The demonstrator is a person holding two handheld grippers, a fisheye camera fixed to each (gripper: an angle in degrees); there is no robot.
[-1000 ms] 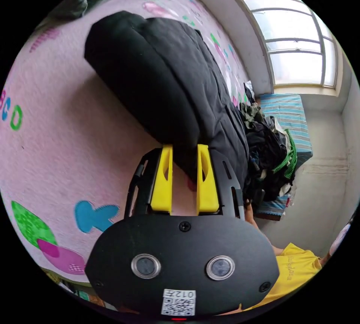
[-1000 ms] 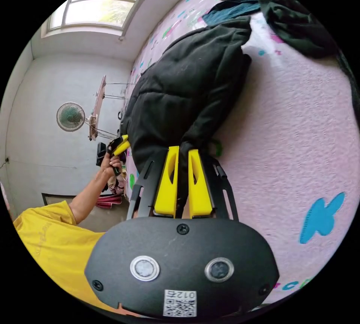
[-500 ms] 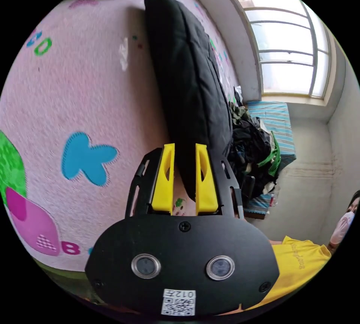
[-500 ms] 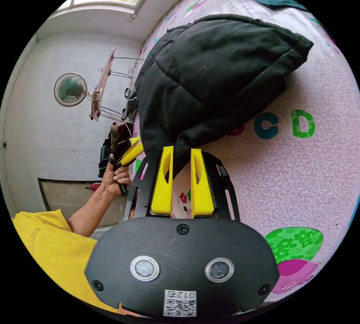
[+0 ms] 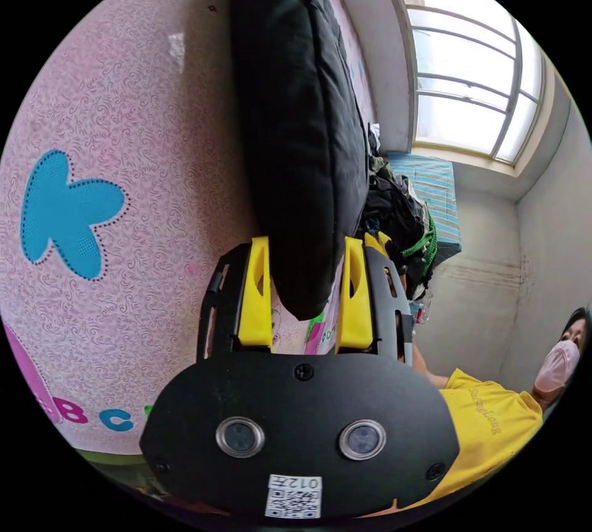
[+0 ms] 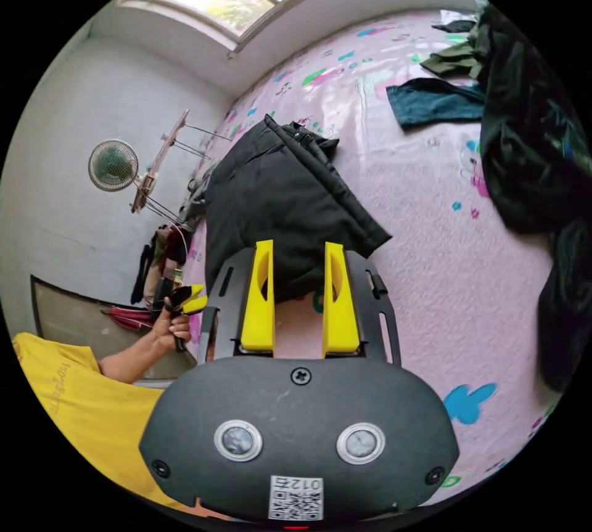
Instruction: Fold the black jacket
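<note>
While both tools stand released, our left gripper (image 5: 305,248) has its yellow jaws spread to either side of the near end of the black jacket (image 5: 296,119), and our right gripper (image 6: 299,254) has its jaws apart just short of the jacket's (image 6: 280,205) near edge. From the right gripper the jacket lies ahead as a folded bundle on the pink sheet (image 6: 431,261); from the left gripper it runs straight ahead, between the jaws.

We judge it a padded, puffy garment: soft, bulky, fairly light, springy enough to bulge open when let go. Its shell looks smooth, so a shallow pinch may slip. We would take it deep at a folded edge or hem, biting through all layers.

As for writing, the sheet carries coloured letters (image 5: 92,415) beside the left gripper; we cannot make out any brand on the jacket.
</note>
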